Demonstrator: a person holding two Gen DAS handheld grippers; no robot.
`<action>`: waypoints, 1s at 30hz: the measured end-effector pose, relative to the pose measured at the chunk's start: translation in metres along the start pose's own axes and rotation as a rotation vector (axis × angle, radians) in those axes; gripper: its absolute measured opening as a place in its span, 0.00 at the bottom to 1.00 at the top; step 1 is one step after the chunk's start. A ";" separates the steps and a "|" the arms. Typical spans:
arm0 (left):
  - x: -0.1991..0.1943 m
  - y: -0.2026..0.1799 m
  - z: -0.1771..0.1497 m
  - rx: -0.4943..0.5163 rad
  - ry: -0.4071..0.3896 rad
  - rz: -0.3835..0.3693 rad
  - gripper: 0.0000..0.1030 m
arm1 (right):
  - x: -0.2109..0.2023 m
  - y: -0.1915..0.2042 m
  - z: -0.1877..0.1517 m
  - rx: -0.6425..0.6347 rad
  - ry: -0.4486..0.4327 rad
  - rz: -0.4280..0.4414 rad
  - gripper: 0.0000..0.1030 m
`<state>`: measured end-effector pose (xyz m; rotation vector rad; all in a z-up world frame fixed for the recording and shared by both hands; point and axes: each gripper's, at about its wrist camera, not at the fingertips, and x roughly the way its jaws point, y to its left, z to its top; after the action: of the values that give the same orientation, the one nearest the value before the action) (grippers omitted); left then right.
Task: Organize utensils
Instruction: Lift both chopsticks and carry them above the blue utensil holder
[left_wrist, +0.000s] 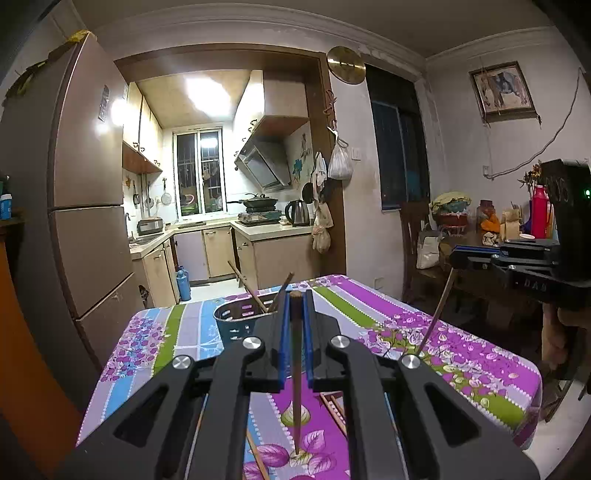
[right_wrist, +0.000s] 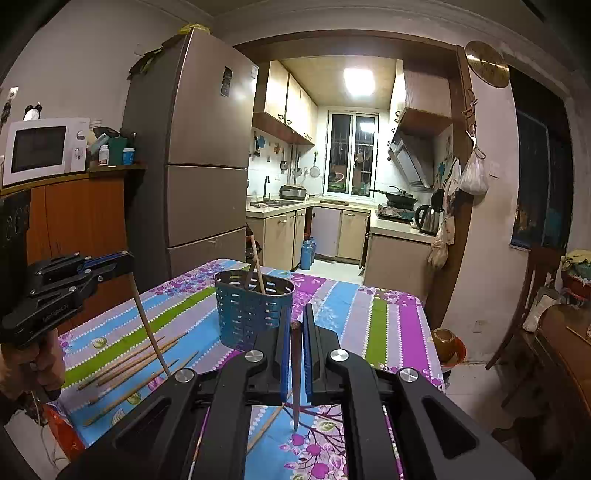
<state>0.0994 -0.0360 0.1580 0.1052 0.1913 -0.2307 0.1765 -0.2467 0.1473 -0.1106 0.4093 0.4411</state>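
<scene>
Left wrist view
- left claw (left_wrist: 295, 306): clamped narrow on a dark chopstick (left_wrist: 295, 354), which hangs tip-down between the blue pads (left_wrist: 283, 332), upper end poking just above them.
- chopstick tip: clear of the bench cloth (left_wrist: 461, 354), over the near part of the bench.
- holder (left_wrist: 232, 325): blue perforated cup just beyond the claw and a little left, toward the far edge of the bench; two sticks (left_wrist: 247, 286) already lean inside.
- right claw (left_wrist: 456, 256): at right of view, gripping its own stick (left_wrist: 437, 310) that slants down toward the bench's right side.
- loose sticks (left_wrist: 334, 408): some lie on the cloth under the claw, partly hidden.

Right wrist view
- right claw (right_wrist: 294, 325): closed tight on a dark chopstick (right_wrist: 295, 376), vertical, point down, above the near edge of the bench.
- holder (right_wrist: 251, 310): just ahead and slightly left of the claw, near mid-bench; rim sits about level with the fingertips in this view.
- left claw (right_wrist: 127, 258): left of view, holding a pale stick (right_wrist: 149, 328) whose tip hangs over the loose pile.
- loose pile (right_wrist: 133, 362): several chopsticks spread near the bench's left edge, not yet sorted.

Step advice (judgement)
- step: carry both held sticks to the holder.
- do well: lift each tip above the rim, keep stick upright, aim for a gap beside the leaning sticks, one claw at a time so they don't collide, release only once the tip is inside.
- risk: tip catching the rim could tip the light cup.
</scene>
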 end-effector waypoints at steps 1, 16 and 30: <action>0.000 0.002 0.003 -0.002 0.000 -0.001 0.05 | 0.002 -0.001 0.004 0.006 0.004 0.006 0.07; 0.010 0.013 0.044 0.011 -0.017 0.016 0.05 | 0.011 -0.011 0.056 0.014 -0.028 0.019 0.07; 0.018 0.050 0.112 -0.034 -0.104 0.082 0.05 | 0.036 -0.021 0.141 0.013 -0.095 0.018 0.07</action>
<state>0.1483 -0.0058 0.2677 0.0667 0.0868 -0.1509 0.2663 -0.2243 0.2611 -0.0729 0.3199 0.4600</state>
